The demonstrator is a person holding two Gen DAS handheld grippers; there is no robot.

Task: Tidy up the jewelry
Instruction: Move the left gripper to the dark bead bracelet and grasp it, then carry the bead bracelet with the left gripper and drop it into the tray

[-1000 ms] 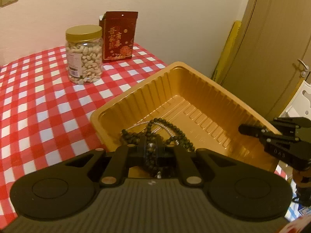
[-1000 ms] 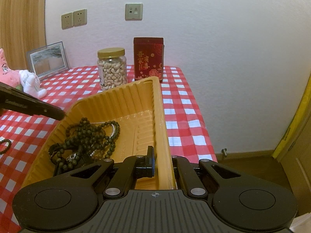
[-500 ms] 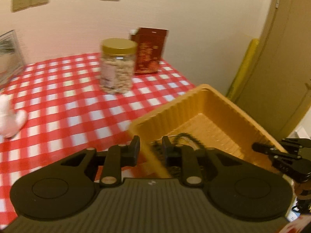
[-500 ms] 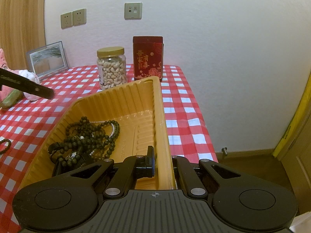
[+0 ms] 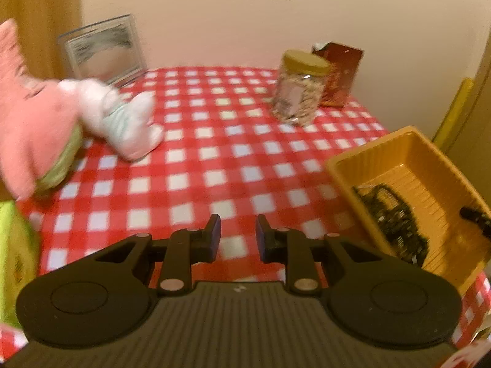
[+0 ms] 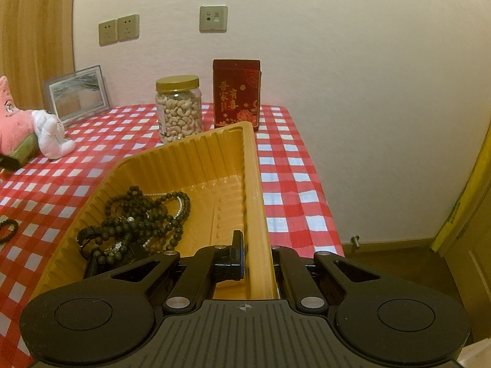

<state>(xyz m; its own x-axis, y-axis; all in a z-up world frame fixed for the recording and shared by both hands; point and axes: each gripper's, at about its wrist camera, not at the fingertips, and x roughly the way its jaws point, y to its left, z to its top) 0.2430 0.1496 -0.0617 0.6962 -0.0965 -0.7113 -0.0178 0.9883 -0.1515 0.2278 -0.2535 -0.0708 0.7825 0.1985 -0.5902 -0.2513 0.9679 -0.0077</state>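
A yellow plastic tray [image 6: 196, 156] sits at the right end of the checked table and holds a heap of dark bead necklaces [image 6: 144, 217]. My right gripper [image 6: 256, 256] is shut on the tray's right wall near its front corner. My left gripper [image 5: 235, 234] is open and empty above the bare tablecloth, left of the tray [image 5: 408, 144], where the beads [image 5: 389, 214] also show. A loose dark bead bracelet [image 6: 7, 230] lies on the cloth at the far left of the right wrist view.
A jar of cashews [image 6: 178, 109] and a red tin [image 6: 237, 93] stand at the back. A picture frame [image 6: 76, 93], a pink plush [image 5: 27, 116] and a white plush [image 5: 122, 122] are at the left. A green box [image 5: 12, 254] is at the near left.
My left gripper has let go of the beads into the tray, opened, and swung left away from the tray over the cloth. The right gripper keeps its hold on the tray wall.
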